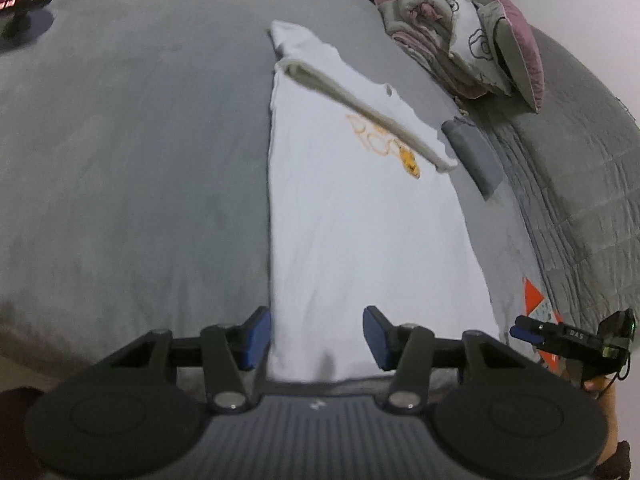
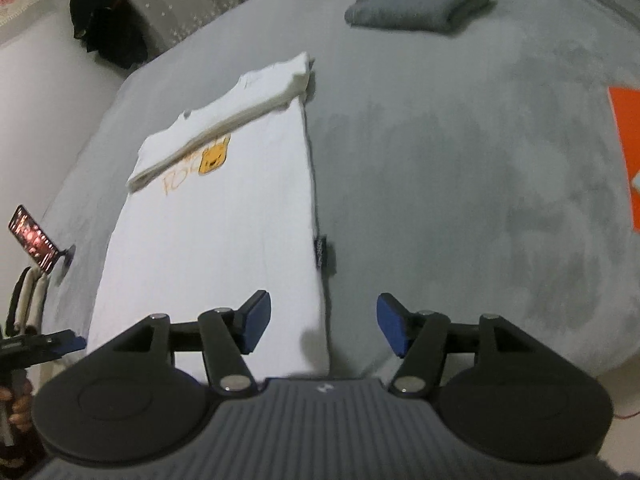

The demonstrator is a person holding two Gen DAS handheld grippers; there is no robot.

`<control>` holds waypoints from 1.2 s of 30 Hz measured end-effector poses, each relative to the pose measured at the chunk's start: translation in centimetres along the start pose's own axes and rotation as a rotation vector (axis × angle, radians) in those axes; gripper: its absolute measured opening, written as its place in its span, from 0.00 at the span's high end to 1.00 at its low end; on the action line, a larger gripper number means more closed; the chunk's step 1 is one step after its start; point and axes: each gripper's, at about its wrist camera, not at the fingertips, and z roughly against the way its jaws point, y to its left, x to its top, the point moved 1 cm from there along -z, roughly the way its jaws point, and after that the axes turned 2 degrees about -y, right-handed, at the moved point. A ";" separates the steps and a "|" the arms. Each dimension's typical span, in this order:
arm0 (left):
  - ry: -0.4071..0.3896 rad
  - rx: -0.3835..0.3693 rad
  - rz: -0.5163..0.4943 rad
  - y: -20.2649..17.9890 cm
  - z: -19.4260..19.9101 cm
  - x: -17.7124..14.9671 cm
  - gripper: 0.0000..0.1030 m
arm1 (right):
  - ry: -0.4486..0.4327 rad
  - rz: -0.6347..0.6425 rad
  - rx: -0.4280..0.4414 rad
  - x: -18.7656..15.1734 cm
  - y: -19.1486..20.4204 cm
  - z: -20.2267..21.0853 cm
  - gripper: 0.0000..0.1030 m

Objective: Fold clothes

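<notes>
One white cotton T-shirt with an orange print (image 1: pixel 360 216), its sleeves folded in, lay flat on the grey bed cover (image 1: pixel 140 160), and one folded grey garment (image 2: pixel 416 0) sat well apart near the pillows. Two black grippers with blue pads hovered at the shirt's near hem: the left gripper (image 1: pixel 318 338) over its left corner, the right gripper (image 2: pixel 323 326) over its right corner. Both stood part-open, gripping nothing.

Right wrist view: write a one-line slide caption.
Open right claw poised over the near right corner of a half-folded white T-shirt on a grey bed, folded grey garment beyond.
</notes>
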 end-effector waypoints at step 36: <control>0.003 -0.246 0.037 0.1 -0.4 -1.1 0.91 | 0.045 -0.111 0.192 1.3 0.5 -1.3 0.90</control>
